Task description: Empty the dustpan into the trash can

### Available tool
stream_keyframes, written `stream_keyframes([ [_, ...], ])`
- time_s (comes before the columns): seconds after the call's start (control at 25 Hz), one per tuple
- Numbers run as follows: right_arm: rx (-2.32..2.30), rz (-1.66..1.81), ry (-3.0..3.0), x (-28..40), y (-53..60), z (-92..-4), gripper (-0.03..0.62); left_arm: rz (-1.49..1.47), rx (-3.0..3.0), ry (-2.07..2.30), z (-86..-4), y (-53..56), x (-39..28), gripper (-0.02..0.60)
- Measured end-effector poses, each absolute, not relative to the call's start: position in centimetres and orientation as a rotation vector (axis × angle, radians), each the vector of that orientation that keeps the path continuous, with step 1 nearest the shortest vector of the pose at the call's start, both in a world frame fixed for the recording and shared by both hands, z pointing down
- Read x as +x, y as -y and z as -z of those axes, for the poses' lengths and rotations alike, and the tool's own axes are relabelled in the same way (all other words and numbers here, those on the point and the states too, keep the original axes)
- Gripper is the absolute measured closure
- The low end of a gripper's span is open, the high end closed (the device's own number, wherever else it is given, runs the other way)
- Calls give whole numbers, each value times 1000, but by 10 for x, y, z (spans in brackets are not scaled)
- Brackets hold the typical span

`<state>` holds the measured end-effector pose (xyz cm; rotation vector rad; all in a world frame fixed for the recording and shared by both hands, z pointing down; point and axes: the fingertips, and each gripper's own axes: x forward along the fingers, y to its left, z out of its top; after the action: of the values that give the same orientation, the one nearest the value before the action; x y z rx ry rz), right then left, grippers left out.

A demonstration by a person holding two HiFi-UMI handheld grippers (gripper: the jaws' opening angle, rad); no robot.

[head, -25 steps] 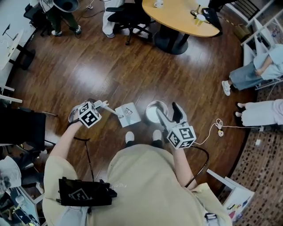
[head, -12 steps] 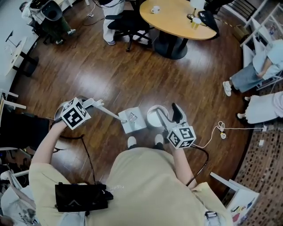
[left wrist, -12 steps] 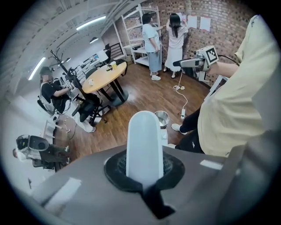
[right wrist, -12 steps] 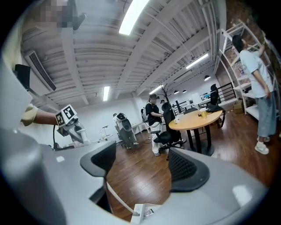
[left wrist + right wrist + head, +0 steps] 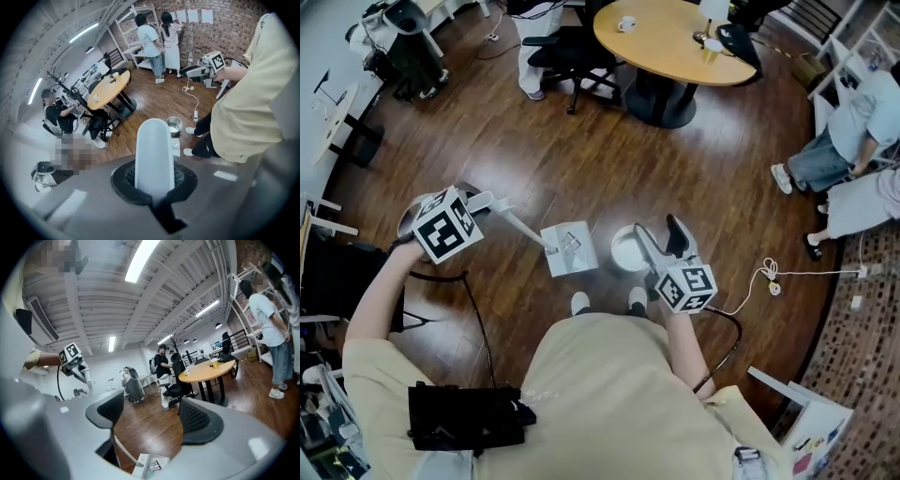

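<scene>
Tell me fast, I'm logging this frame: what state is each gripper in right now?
Left gripper: closed on the dustpan handle.
Right gripper: open, holding nothing.

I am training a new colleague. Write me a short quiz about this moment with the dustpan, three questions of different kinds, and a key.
1. True or false: the left tool is shut on the handle of the dustpan.
2. Choose one. What does the right tool hold? A) nothing, its jaws stand apart; B) a broom; C) a bottle.
3. Short answer: in the head view, on which side of the trash can does the dustpan show?

Key: 1 true; 2 A; 3 left.
</scene>
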<state>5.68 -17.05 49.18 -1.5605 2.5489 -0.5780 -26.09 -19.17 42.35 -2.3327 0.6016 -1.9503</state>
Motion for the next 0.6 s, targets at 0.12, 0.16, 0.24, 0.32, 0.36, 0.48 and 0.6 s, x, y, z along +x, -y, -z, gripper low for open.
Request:
stream_keyframes([
  [0.12, -1575, 570, -2531, 63, 170, -489, 229, 1932, -2327, -579, -415, 196, -255, 588],
  [0.16, -1582, 574, -2522, 66, 170, -490, 229, 1932, -2323, -575, -412, 198, -253, 588],
  [0.24, -1597, 586, -2504, 72, 168, -493, 229, 1931, -2320, -561, -410, 202, -248, 588],
  [0.32, -1612, 597, -2479, 78, 165, -496, 229, 1925, -2329, -536, -412, 204, -240, 588],
  [0.36, -1620, 599, -2464, 81, 164, -497, 229, 1924, -2333, -521, -414, 205, -235, 588],
  [0.48, -1642, 604, -2423, 88, 160, -498, 229, 1920, -2332, -471, -417, 207, -222, 588],
  [0.6, -1674, 617, -2396, 98, 156, -503, 230, 1915, -2332, -430, -416, 212, -205, 588],
])
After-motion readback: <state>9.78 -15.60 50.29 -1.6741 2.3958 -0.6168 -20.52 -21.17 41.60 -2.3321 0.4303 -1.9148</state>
